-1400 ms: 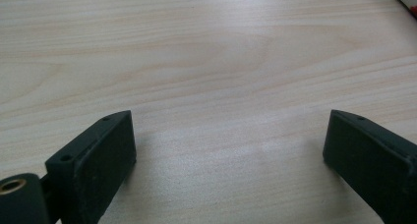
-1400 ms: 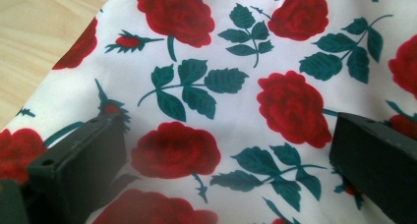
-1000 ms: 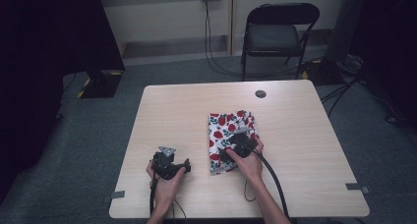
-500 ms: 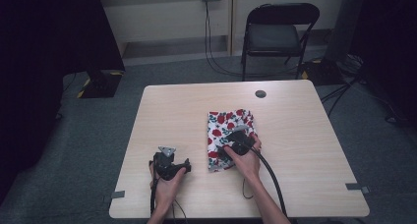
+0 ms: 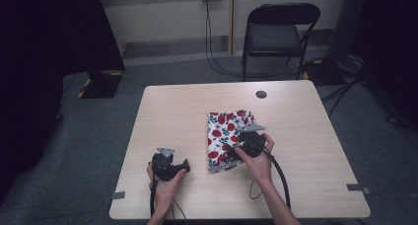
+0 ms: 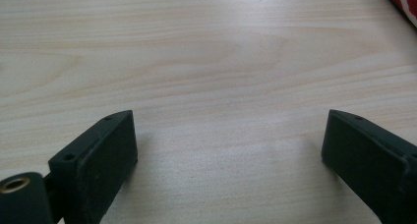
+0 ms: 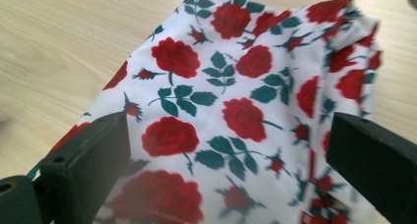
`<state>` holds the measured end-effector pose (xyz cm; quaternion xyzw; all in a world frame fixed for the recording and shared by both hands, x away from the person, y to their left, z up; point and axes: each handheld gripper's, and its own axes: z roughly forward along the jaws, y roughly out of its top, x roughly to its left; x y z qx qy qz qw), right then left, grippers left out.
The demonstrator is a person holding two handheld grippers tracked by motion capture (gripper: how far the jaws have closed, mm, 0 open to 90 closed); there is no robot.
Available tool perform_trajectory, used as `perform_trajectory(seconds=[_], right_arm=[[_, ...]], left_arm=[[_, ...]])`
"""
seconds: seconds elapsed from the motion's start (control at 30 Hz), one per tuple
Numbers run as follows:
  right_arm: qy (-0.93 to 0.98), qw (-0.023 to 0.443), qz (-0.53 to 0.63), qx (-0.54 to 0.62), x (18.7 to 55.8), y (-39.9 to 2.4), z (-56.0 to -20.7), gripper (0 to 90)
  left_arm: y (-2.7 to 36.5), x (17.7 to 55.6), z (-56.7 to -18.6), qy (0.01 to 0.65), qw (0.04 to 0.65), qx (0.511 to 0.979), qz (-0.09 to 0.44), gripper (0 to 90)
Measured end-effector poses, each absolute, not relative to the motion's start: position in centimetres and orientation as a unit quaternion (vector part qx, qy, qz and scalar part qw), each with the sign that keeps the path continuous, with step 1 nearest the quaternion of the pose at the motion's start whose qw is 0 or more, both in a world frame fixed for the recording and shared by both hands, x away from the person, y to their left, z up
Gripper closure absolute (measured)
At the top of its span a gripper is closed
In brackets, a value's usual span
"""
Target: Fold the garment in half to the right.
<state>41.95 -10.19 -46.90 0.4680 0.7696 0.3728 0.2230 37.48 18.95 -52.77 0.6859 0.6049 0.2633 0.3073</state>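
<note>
- The right gripper (image 7: pixel 221 170) has its jaws spread wide, one at each side of the rose-printed cloth (image 7: pixel 246 111), with nothing pinched between them; the fabric lies under and between them.
- The left gripper (image 6: pixel 226 155) also has its jaws wide apart, over bare wood, gripping nothing; a corner of the cloth shows at the far right of its view.
- In the high view the right gripper (image 5: pixel 245 147) sits over the cloth's (image 5: pixel 224 136) near right part, held by the right hand (image 5: pixel 259 158).
- The left gripper (image 5: pixel 170 165) rests near the table's (image 5: pixel 305 136) front left, just beside the cloth's near corner, in the left hand (image 5: pixel 165 183).
- The cloth lies folded, roughly mid-table, slightly toward the front edge.
- A small dark round disc (image 5: pixel 261 94) sits near the back edge.
- A black folding chair (image 5: pixel 276 35) stands beyond the table.
</note>
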Motion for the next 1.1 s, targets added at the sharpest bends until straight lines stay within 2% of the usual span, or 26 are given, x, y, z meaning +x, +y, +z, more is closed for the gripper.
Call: perform_trajectory(seconds=[0.6,0.67,0.77,1.1], right_arm=[[0.734,0.265,0.38,0.497,38.5,-17.2,-45.9,2.6],[0.724,0.258,0.385,0.511,38.2,-18.5,-45.9,3.2],[0.716,0.273,0.377,0.52,37.8,-20.0,-46.1,3.1],[0.68,0.277,0.361,0.575,35.9,-24.8,-48.3,3.3]], left_arm=[[20.1,37.7,-52.8,0.611,0.303,0.682,0.265,3.8],[20.3,37.8,-52.8,0.613,0.302,0.681,0.265,3.6],[20.5,37.8,-52.8,0.614,0.302,0.68,0.265,3.3],[21.1,37.9,-52.8,0.618,0.3,0.676,0.267,2.4]])
